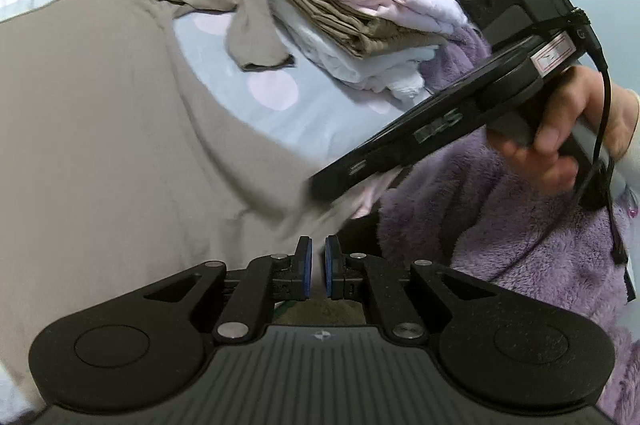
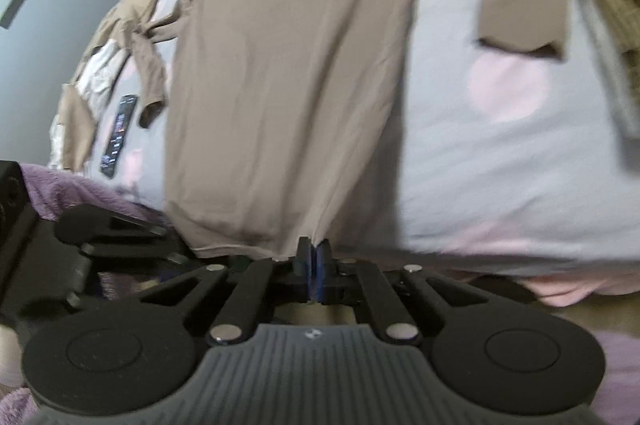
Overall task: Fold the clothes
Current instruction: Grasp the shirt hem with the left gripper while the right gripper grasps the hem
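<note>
Taupe shirt [image 2: 288, 85] in right tongs [image 2: 314, 257]

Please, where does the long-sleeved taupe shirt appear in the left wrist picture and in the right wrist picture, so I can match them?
Left wrist view: the taupe shirt fills the left half, one sleeve reaching toward the stack of folded clothes.
Right wrist view: it runs through the centre, its hem pinched in the right gripper at the bottom.
Shared landmark: the pale blue bedsheet with pink dots beside the shirt.
</note>
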Demonstrator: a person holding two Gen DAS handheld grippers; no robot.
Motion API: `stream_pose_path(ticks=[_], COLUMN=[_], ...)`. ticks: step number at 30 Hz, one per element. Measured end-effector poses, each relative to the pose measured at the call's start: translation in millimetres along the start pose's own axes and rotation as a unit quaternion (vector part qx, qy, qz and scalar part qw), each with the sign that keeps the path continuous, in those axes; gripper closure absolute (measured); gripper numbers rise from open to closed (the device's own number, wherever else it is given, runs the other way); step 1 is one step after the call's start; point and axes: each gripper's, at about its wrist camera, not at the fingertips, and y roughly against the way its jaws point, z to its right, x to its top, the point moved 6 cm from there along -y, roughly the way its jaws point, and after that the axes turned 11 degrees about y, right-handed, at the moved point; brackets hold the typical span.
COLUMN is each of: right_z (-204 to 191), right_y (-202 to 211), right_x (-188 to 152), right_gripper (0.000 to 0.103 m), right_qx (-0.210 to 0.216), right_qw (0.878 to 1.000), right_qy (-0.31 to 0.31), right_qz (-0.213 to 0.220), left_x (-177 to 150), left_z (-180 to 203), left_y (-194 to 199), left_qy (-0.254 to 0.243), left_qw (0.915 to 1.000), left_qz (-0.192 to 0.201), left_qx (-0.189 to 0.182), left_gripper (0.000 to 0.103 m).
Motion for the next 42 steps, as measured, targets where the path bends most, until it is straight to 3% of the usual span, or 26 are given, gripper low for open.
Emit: stream_pose_path(ticks=[7, 12, 16, 18, 28, 32, 37, 42], right_z=[48, 70, 75, 74, 66, 65, 64, 55], right_y=[-3, -23, -35, -37, -39, -35, -26, 6], right_x=[-8, -7, -6, -5, -3, -4, -1, 5], right_gripper=[0.100, 0.100, 0.100, 0.100, 0.100, 0.100, 0.100, 0.100], right_qx=[-0.066, -0.106, -0.104, -0.098, -0.075, -0.073, -0.065, -0.051], right_qw=[0.996, 0.989, 0.987, 0.988, 0.990, 0.991, 0.993, 0.994], right_qy=[0.001, 0.023, 0.028, 0.030, 0.045, 0.044, 0.037, 0.046], right_qz=[-0.055, -0.100, -0.117, -0.118, -0.114, -0.107, -0.092, -0.080], left_x=[5, -14, -31, -38, -54, -50, -48, -39], left_z=[-67, -105, -134, -142, -159, -163, -154, -135], left_y=[44, 52, 57, 54, 30, 31, 43, 83], left_qy=[0.056, 0.097, 0.130, 0.134, 0.117, 0.121, 0.124, 0.132], left_qw=[0.9931, 0.9821, 0.9686, 0.9636, 0.9584, 0.9586, 0.9623, 0.9636], left_qz=[0.010, -0.033, -0.071, -0.082, -0.078, -0.059, -0.049, -0.038], left_qx=[0.102, 0.158, 0.200, 0.216, 0.249, 0.251, 0.237, 0.229], left_gripper=[0.099, 0.099, 0.084, 0.083, 0.084, 0.098, 0.102, 0.102])
